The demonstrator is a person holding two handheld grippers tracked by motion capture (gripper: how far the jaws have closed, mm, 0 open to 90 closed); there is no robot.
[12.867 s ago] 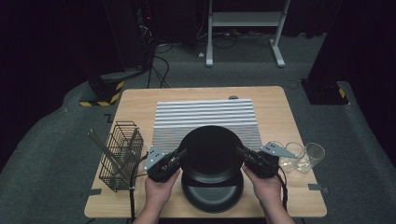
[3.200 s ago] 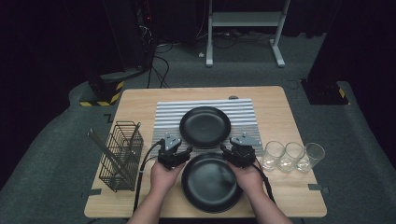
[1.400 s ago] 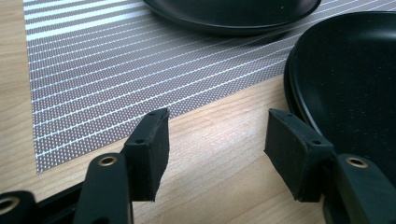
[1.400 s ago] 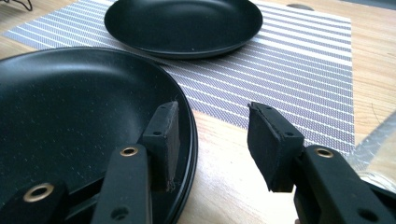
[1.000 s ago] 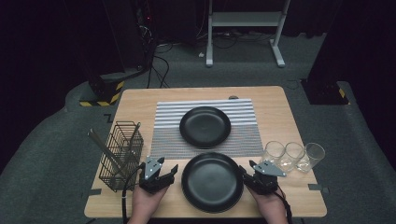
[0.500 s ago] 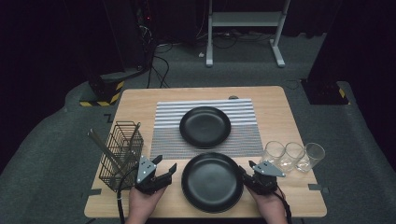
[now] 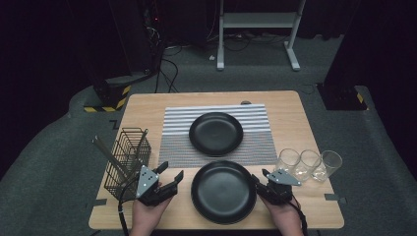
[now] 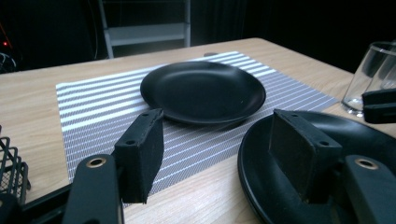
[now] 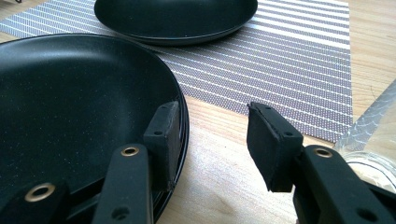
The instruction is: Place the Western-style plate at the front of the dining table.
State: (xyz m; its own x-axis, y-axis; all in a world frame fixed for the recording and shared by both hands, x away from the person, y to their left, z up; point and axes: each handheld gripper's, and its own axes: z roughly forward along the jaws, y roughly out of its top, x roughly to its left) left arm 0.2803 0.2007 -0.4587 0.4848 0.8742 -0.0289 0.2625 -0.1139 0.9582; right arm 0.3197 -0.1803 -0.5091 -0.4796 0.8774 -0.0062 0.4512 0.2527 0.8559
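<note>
Now, line by line:

Near plate: a black plate (image 7: 223, 191) is lying on the bare wood at the near edge of the table (image 7: 147, 105), between the two hands and just in front of the placemat.

Far plate: a second black plate (image 7: 216, 133) is sitting on the striped placemat (image 7: 255, 118), apart from the near one.

Left gripper: the left gripper (image 7: 171, 175) is hovering just left of the near plate, its jaws standing parted with nothing between them. In the left gripper view one pad (image 8: 142, 154) is showing over the placemat's edge and the other over the plate's rim, neither pressing on anything.

Right gripper: the right gripper (image 7: 258, 183) is sitting at the near plate's right rim. In the right gripper view its jaws are standing open; one pad (image 9: 163, 140) is lying inside the rim, against it or nearly so, while the other is hanging clear over the wood, so nothing is being clamped.

Glasses: three clear glasses (image 7: 308, 164) are standing in a row at the right, just beyond the right gripper.

Basket: a wire basket (image 7: 127, 160) holding cutlery is standing at the left edge, beside the left gripper.
</note>
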